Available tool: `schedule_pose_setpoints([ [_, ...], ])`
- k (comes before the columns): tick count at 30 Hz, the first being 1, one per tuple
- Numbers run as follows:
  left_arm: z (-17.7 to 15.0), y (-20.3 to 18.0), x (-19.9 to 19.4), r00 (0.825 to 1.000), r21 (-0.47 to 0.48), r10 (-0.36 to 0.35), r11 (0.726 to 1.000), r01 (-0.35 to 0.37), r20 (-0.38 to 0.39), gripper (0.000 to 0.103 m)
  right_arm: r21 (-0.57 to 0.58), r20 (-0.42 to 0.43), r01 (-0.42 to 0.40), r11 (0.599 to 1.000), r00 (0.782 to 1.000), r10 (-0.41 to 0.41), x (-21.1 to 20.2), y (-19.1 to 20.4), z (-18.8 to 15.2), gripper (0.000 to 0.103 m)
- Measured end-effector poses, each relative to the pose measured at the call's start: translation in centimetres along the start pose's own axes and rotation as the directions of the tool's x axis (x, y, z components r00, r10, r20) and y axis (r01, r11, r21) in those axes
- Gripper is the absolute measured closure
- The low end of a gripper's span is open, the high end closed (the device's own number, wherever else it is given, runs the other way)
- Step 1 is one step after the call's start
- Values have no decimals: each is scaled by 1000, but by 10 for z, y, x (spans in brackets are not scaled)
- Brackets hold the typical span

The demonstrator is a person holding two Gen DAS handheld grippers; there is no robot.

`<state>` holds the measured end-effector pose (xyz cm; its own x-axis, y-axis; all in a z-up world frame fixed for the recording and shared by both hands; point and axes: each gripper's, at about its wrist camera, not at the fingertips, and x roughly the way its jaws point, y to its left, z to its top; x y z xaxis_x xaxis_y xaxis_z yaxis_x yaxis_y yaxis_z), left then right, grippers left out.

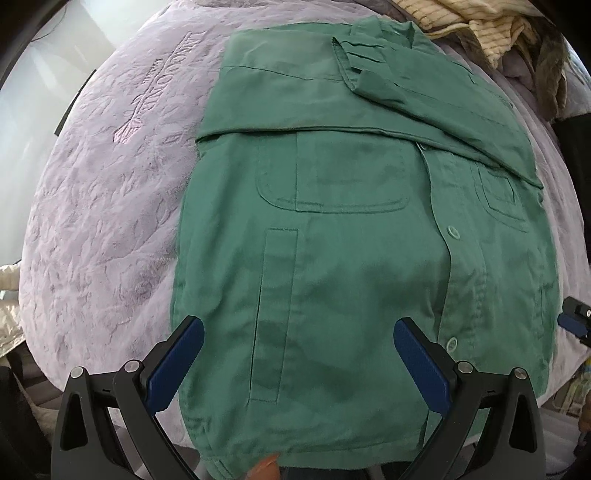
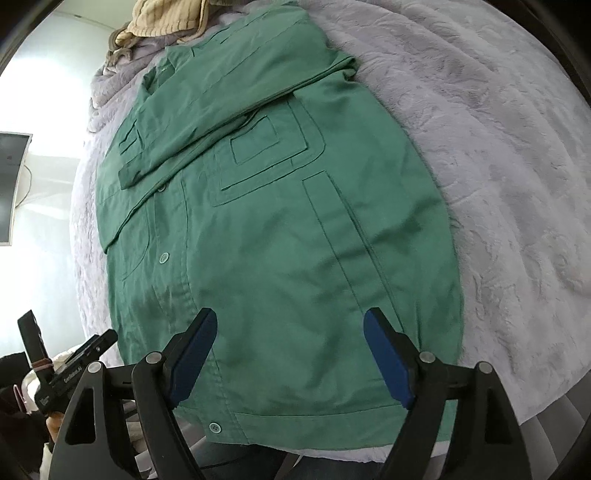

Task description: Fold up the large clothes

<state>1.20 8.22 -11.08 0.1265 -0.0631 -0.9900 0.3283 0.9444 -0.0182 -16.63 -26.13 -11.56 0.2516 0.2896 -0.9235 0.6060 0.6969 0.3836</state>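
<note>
A green button-up jacket (image 1: 351,236) lies front up on a lilac blanket (image 1: 103,221), both sleeves folded across its chest. It also shows in the right wrist view (image 2: 266,236). My left gripper (image 1: 299,332) is open and empty, hovering over the jacket's lower left part near the hem. My right gripper (image 2: 291,325) is open and empty, over the lower right part near the hem. The right gripper's edge shows at the far right of the left wrist view (image 1: 578,321). The left gripper shows at the lower left of the right wrist view (image 2: 66,365).
A pile of striped cream clothes (image 1: 480,26) lies past the collar, also seen in the right wrist view (image 2: 166,18). The blanket (image 2: 498,184) extends wide on the jacket's sides. A screen (image 2: 11,184) hangs on the wall at left.
</note>
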Motion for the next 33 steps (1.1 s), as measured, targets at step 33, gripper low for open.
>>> schedule_pose_setpoints([
  [33, -66, 94, 51, 944, -166, -252, 961, 219, -211, 0, 290, -94, -290, 912, 940, 329, 22, -112, -55, 13],
])
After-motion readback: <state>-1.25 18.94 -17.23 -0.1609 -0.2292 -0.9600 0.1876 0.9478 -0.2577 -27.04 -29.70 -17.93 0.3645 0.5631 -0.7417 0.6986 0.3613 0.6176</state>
